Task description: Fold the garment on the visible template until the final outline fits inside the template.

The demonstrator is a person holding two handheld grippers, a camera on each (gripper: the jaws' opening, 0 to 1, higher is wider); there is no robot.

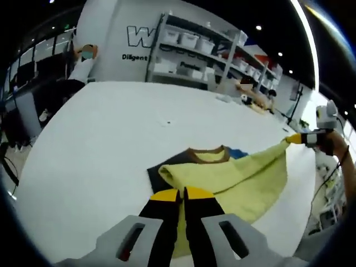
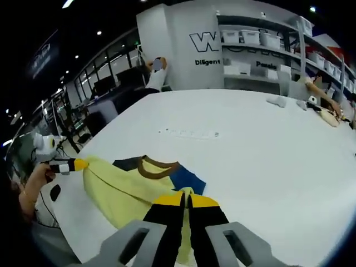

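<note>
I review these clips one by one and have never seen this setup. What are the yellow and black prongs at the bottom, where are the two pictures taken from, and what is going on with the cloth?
No robot here: a person holds a pair of tongs in each hand, and a camera rides on each. The left gripper view looks along the left tongs, the right gripper view along the right tongs. Both are shut on a yellow garment with a brown collar, lifted and stretched between them. Under it lie a dark and a blue panel, apparently the template, on a big white table. Each pair of tongs also appears at the other view's edge. Shelves with bins and people stand behind.
</note>
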